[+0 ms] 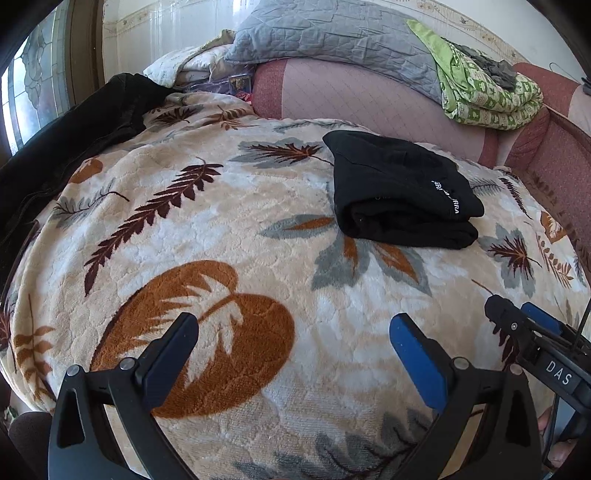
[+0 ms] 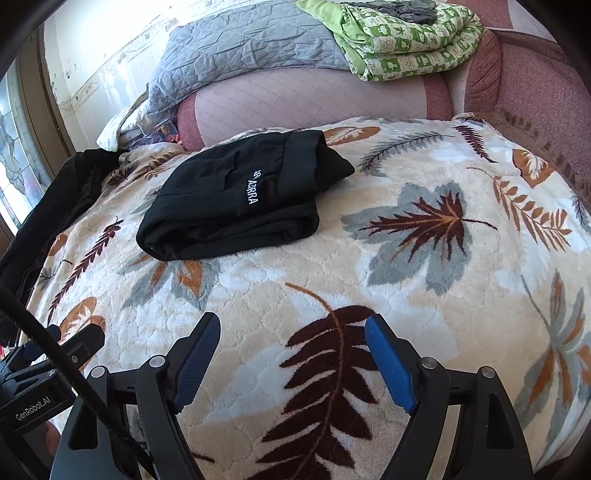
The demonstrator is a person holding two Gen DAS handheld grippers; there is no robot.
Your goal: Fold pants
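Black pants (image 1: 399, 192) (image 2: 240, 195) with white lettering lie folded into a compact stack on the leaf-patterned blanket (image 1: 221, 229) (image 2: 424, 295). My left gripper (image 1: 293, 325) hovers open over the blanket, well short of the pants and to their left, nothing between its blue pads. My right gripper (image 2: 291, 325) is open too, over a dark brown leaf print, with the pants ahead and to the left. Each gripper shows at the edge of the other's view: the right gripper (image 1: 517, 314), the left gripper (image 2: 74, 336).
A second black garment (image 1: 66, 147) (image 2: 55, 195) lies along the blanket's left edge. Behind are a pink sofa back (image 1: 369, 92) (image 2: 314, 99), a grey quilt (image 1: 332, 33) (image 2: 240, 44) and a green patterned blanket (image 1: 484, 92) (image 2: 406, 40). A window (image 1: 26, 85) is at left.
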